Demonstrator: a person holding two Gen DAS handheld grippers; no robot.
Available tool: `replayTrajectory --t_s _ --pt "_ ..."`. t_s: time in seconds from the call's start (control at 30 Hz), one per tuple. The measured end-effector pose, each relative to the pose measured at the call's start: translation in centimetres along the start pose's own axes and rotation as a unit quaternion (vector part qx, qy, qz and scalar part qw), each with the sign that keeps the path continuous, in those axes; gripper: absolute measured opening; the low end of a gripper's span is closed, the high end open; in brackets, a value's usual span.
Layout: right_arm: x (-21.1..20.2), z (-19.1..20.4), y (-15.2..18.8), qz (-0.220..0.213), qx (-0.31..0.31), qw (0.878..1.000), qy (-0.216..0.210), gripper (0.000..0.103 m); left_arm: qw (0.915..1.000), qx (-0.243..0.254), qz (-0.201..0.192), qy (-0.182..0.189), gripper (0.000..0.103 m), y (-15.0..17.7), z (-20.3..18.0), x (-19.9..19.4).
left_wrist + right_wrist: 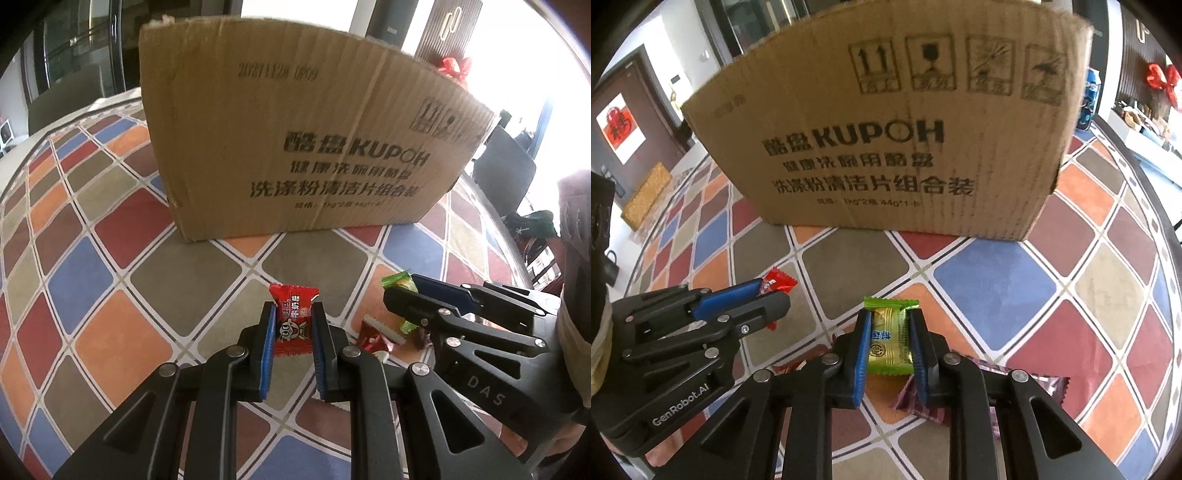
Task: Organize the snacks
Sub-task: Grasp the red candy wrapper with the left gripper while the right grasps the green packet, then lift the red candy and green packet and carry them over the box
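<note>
The left gripper (293, 314) is clamping the red candy (293, 321) between its blue pads, squeezing the wrapper's long sides. The candy's long axis is running along the fingers, its far crimped end pointing toward the cardboard box (314, 147) standing ahead on the checked tablecloth (92, 295). The gripper is tilting down toward the cloth.

Just to its right, the right gripper (888, 328) is angling downward the same way, nearly parallel. Its jaws are closed on the green candy (888, 339), which is also lying lengthwise between the fingers, its crimped end facing the box. Beneath and beside this gripper, a brown-purple wrapper (1049, 386) is lying flat on the cloth.
</note>
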State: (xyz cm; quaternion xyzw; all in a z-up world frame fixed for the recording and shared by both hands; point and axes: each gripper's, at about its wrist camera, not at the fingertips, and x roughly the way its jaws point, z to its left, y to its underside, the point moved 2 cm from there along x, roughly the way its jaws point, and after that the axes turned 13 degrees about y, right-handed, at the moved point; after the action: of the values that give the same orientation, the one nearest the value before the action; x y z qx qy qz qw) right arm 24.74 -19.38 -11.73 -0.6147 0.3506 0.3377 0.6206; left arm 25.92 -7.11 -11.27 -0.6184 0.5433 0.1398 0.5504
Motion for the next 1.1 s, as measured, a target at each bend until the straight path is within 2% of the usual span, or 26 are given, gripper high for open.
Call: replayTrajectory --t_s 0.43,0.7,1.1 --pt "-5.5 -0.9 -1.1 -0.062 0.015 0.998 -0.012 0.022 0.9984 0.016 -0.053 0.005 0.019 -1.7 -2.4 -4.7" --pt "-9.3 -0.9 -2.6 -0.112 0.016 0.993 -0.021 0.022 0.9945 0.037 -0.098 0.004 0.019 -3.4 -4.0 -8.2" --pt "-13.2 -1.5 -4.7 -0.167 0.018 0.986 -0.018 0.022 0.9884 0.058 -0.140 0.000 0.019 -5.9 -5.5 -11.6"
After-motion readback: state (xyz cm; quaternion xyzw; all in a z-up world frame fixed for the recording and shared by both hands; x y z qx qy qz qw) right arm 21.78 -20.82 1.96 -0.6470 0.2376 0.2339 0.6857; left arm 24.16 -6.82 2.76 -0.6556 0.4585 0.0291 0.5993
